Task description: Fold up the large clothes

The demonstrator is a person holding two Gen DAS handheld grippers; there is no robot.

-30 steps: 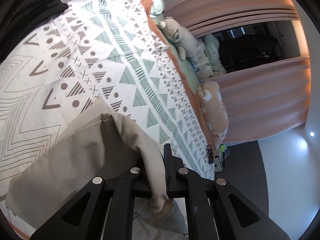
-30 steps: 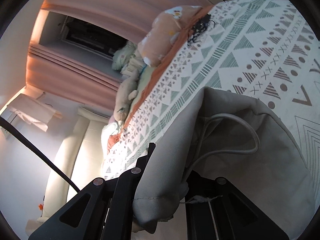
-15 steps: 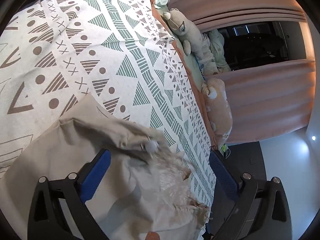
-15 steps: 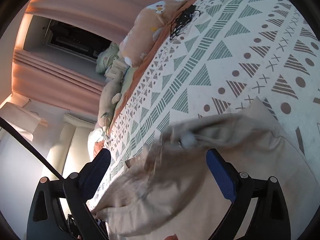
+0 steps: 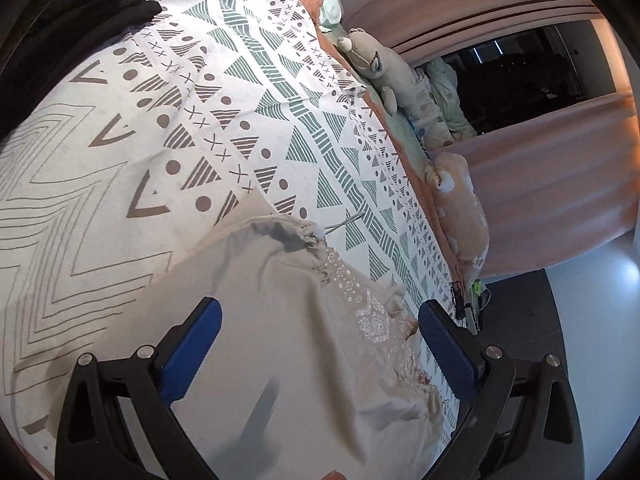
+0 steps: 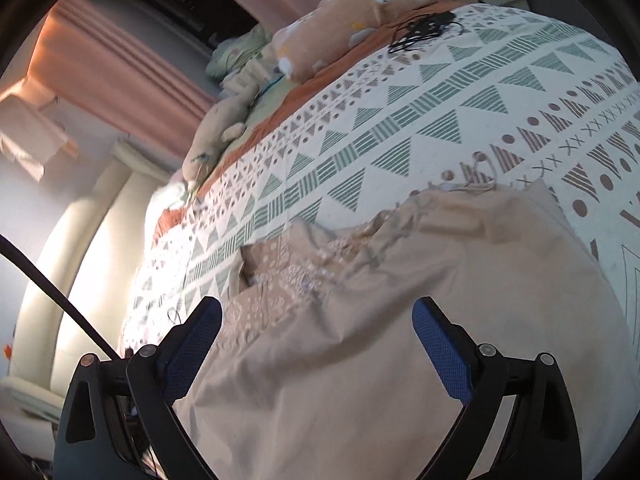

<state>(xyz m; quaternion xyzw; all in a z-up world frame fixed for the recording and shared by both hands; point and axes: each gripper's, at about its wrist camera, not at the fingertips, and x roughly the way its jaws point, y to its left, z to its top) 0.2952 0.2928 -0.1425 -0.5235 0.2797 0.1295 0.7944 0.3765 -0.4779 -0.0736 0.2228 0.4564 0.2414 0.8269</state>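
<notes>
Beige fabric, a large garment [image 5: 288,344] with a drawstring [image 5: 344,222] at its gathered edge and a pale printed lining showing along one side, lies spread on the patterned bedspread [image 5: 120,152]. Over it hangs the left gripper [image 5: 318,340], its blue-padded fingers [image 5: 192,344] spread wide with the cloth lying loose beneath and between them, not pinched. In the right wrist view the same garment [image 6: 400,340] fills the lower half of the frame, rumpled where the printed lining [image 6: 288,276] is turned up, and the right gripper [image 6: 316,344] stands over it with its fingers [image 6: 438,346] likewise spread apart and gripping nothing. Along the far edge of the bed sit a grey plush toy [image 5: 376,72] and a peach pillow [image 5: 460,208], with pink curtains [image 5: 540,184] behind them around a dark window. A tangle of black cable [image 6: 424,28] lies on the bedspread near the pillow.
</notes>
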